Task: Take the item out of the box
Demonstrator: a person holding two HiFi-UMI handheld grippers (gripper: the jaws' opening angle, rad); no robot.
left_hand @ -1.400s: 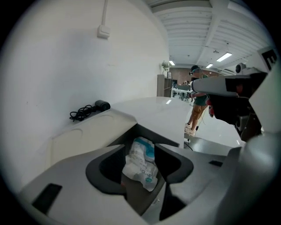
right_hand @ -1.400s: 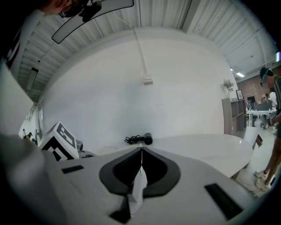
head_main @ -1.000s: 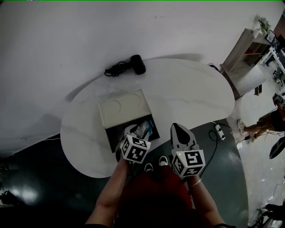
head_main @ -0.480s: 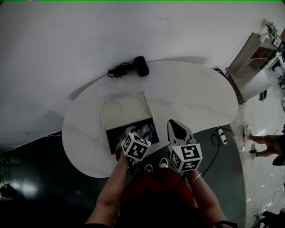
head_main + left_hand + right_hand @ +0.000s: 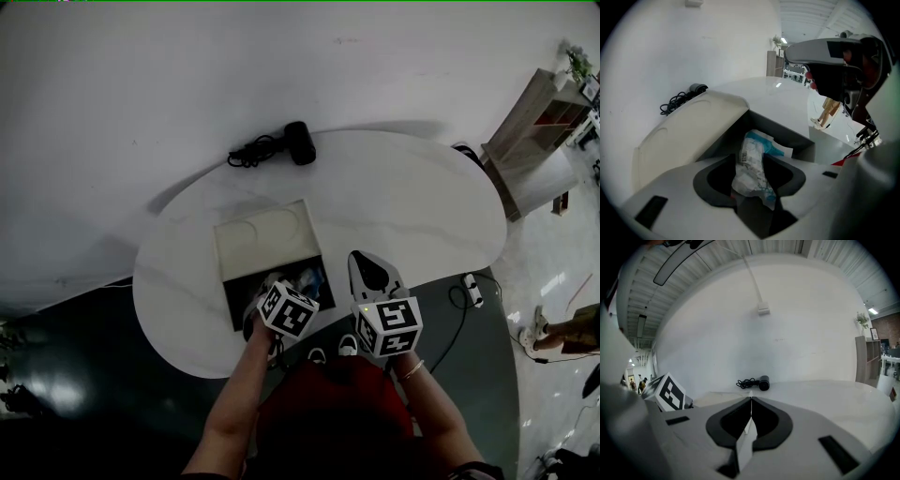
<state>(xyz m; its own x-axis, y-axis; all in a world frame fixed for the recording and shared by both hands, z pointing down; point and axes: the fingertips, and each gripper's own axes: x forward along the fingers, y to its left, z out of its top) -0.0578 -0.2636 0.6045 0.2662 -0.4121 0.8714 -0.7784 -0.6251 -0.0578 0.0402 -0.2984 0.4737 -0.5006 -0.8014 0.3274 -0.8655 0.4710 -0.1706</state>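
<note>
An open box [image 5: 234, 292] with a dark inside lies on the white table [image 5: 412, 202], its cream lid [image 5: 262, 234] folded back behind it. A crumpled white and teal packet [image 5: 752, 157] rises out of the box [image 5: 792, 136]. My left gripper [image 5: 751, 165] is shut on this packet, just over the box's near edge. From the head view that gripper [image 5: 272, 284] reaches into the box and the packet [image 5: 307, 278] shows beside it. My right gripper [image 5: 362, 257] hovers to the right of the box, shut with nothing in it; its jaws meet [image 5: 751, 401].
A black hair dryer [image 5: 297, 142] with a coiled cord lies at the table's far edge, beyond the lid. A wooden shelf unit [image 5: 544, 112] stands off to the right. A power strip [image 5: 472, 289] with cables lies on the floor by the table.
The left gripper stays shut on the packet at the box. The right gripper has drifted slightly left, closer to the box.
</note>
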